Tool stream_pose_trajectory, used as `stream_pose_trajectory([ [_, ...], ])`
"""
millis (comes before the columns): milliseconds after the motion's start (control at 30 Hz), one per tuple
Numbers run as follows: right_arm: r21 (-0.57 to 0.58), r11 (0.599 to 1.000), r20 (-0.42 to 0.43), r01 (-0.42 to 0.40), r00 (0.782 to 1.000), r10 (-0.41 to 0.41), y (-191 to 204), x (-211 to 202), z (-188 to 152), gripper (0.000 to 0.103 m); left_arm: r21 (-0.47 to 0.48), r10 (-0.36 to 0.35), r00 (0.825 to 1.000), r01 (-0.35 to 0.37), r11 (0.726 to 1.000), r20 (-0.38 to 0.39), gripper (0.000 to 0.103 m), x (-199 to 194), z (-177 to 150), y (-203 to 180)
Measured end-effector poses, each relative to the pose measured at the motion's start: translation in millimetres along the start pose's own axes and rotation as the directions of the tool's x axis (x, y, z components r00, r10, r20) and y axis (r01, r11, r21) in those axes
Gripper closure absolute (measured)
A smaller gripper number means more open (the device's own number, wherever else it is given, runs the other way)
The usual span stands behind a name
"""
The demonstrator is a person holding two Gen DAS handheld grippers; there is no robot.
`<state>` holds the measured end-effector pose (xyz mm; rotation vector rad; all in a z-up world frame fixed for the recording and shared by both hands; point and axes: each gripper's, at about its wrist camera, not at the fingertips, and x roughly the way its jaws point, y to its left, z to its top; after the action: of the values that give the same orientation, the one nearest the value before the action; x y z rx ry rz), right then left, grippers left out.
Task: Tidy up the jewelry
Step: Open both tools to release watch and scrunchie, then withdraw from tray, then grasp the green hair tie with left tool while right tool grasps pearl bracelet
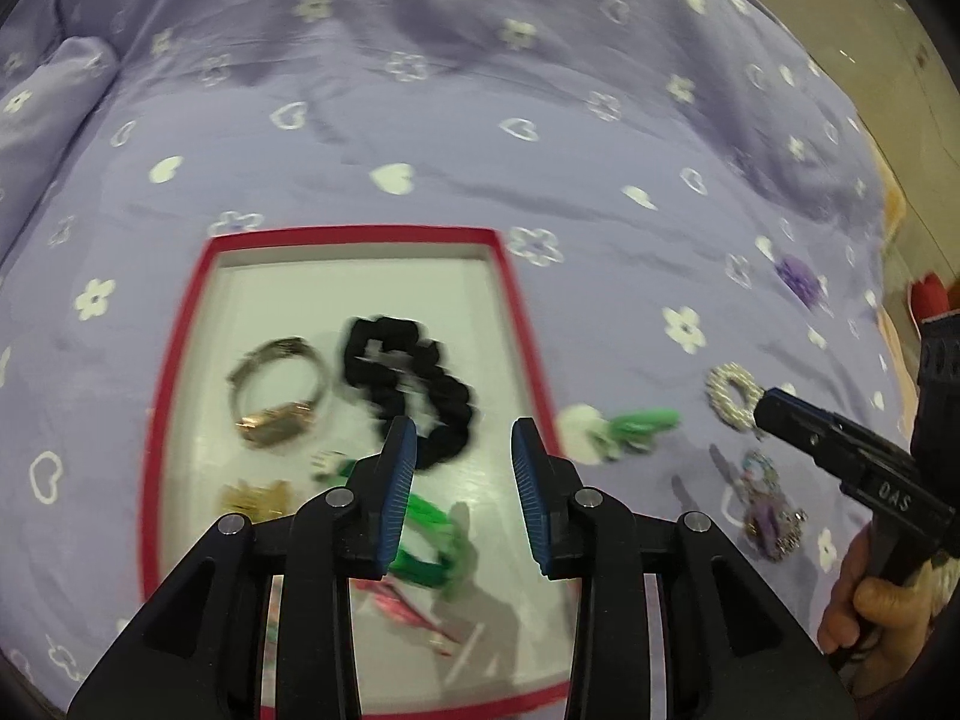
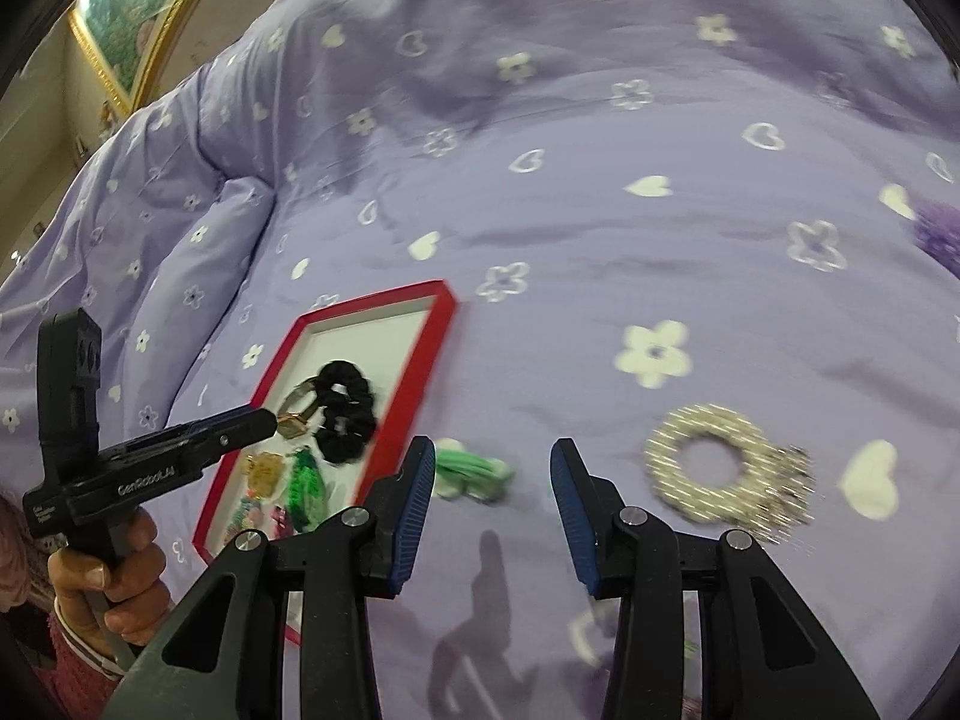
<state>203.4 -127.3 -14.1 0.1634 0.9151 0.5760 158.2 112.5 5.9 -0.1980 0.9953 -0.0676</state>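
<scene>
A red-rimmed white tray [image 1: 519, 312] lies on the purple bedspread. In it are a black scrunchie [image 1: 414, 384], a metal watch [image 1: 279, 399], a gold piece [image 1: 252, 498], a green hair tie [image 1: 429, 546] and pink clips [image 1: 408, 606]. My left gripper [image 1: 463, 462] is open and empty above the tray's near part. My right gripper [image 2: 493, 480] is open and empty above the bedspread. A green and white clip [image 2: 471, 471] lies between its fingertips, right of the tray [image 2: 414, 384]. A sparkly beaded ring [image 2: 714, 471] lies to its right.
A purple beaded piece [image 1: 768, 510] and a purple flower piece [image 1: 795, 279] lie on the bedspread right of the tray. A pillow [image 2: 222, 228] sits at far left. A framed picture [image 2: 138, 18] hangs on the wall beyond the bed.
</scene>
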Motion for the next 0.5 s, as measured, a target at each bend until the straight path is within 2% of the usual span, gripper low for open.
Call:
stream_pose_trajectory([
  [233, 0.047, 0.998, 0.014, 0.049, 0.999, -0.05, -33.4, -27.7, -14.8, 0.06, 0.082, -0.044, 0.999, 0.046, 0.996, -0.024, 0.072, 7.2, -6.0, -39.2],
  [500, 0.084, 0.992, 0.01, 0.095, 0.995, -0.096, -64.0, -41.9, -25.5, 0.06, 0.145, -0.037, 0.998, 0.045, 0.988, -0.057, 0.07, 19.6, -6.8, -63.1],
])
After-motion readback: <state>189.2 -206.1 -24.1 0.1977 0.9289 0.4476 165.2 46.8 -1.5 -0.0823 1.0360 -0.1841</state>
